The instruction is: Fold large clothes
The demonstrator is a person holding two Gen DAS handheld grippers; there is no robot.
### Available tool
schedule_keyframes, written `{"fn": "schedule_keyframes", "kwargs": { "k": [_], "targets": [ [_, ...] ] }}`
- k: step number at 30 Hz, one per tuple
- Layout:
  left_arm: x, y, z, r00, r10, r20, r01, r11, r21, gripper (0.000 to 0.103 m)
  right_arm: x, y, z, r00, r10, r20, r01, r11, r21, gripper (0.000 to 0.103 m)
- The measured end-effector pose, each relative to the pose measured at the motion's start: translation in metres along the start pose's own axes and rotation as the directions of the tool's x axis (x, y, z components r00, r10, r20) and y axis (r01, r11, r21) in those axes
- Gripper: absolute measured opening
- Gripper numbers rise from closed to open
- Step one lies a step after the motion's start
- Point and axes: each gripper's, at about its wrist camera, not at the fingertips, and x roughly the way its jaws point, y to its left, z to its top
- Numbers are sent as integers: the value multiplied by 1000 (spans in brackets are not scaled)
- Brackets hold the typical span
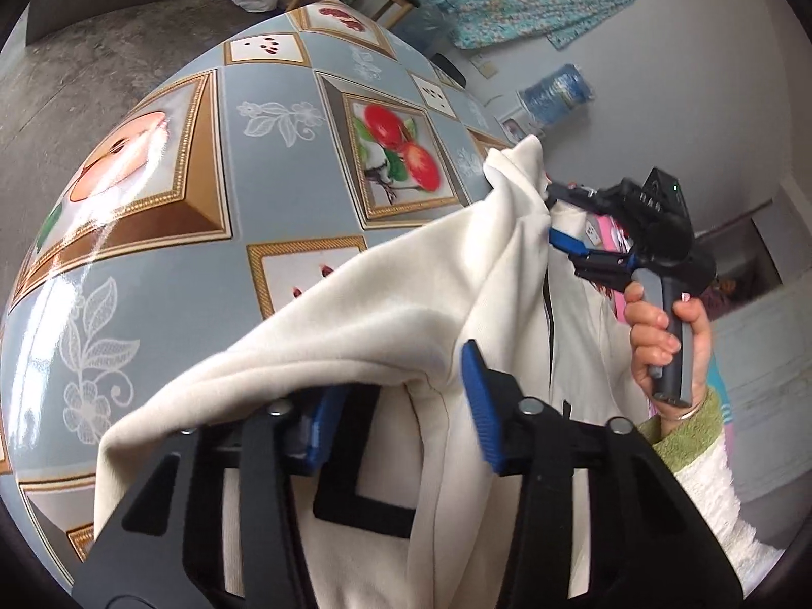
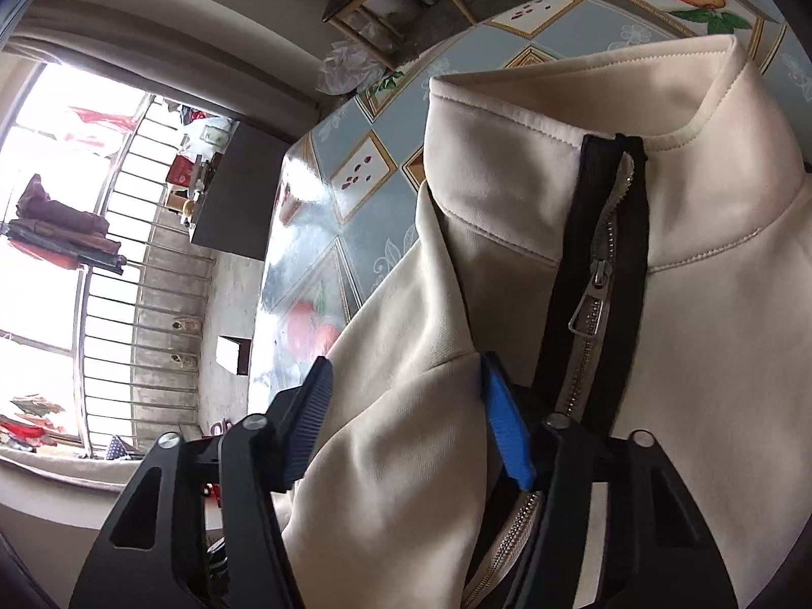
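Daylight is pouring in through the barred window (image 2: 66, 264), which is blowing out to white, glare is streaking across the glossy tablecloth (image 1: 152, 233), fisheye distortion is bending both views with dark vignetted corners, and the close-up garment (image 2: 406, 431) is sitting slightly soft and shadowed.

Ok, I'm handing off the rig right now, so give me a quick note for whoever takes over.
Left gripper: cream fabric of the jacket bunched between its blue pads, apparently gripped.
Right gripper: a fold of the jacket near the collar sits between its pads, beside the zipper; grip looks loose.
The jacket is held up over the patterned table, zipped up at the collar, part of it draping onto the table.
Done: garment picked up at both sides.
Left: lay it flat, fold sleeves and body.
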Motion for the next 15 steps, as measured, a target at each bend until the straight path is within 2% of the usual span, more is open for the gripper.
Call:
{"fn": "schedule_keyframes", "kwargs": {
  "k": [1,2,4,7,10,13,15],
  "targets": [
    [0,2,2,1000,2,4,-2,1000,-6,27,1,3,-3,1000,10,-5,-10,1000,-15,36],
    [-1,3,4,1000,-11,10,12,1000,-8,16,1,6,-6,1000,2,-3,-2,999,-33,30],
    [-5,1,6,999,-33,26,33,999,-4,8,-5,17,-11,1000,-18,14,19,996,-82,9],
    [-23,-1,12,988,-109,109,109,994,5,6,-20,37,-4,999,-2,51,9,991,-137,7],
    [-39,12,22,967,-164,194,177,983,-51,6,-30,71,14,996,32,81,-14,977,-215,6],
    [-40,31,29,961,-147,233,179,976,-126,6,-15,109,35,996,44,82,-18,957,-290,6],
    [-35,44,30,958,-141,248,191,963,-190,6,13,129,46,997,1,76,25,941,-339,6]
  ]
}}
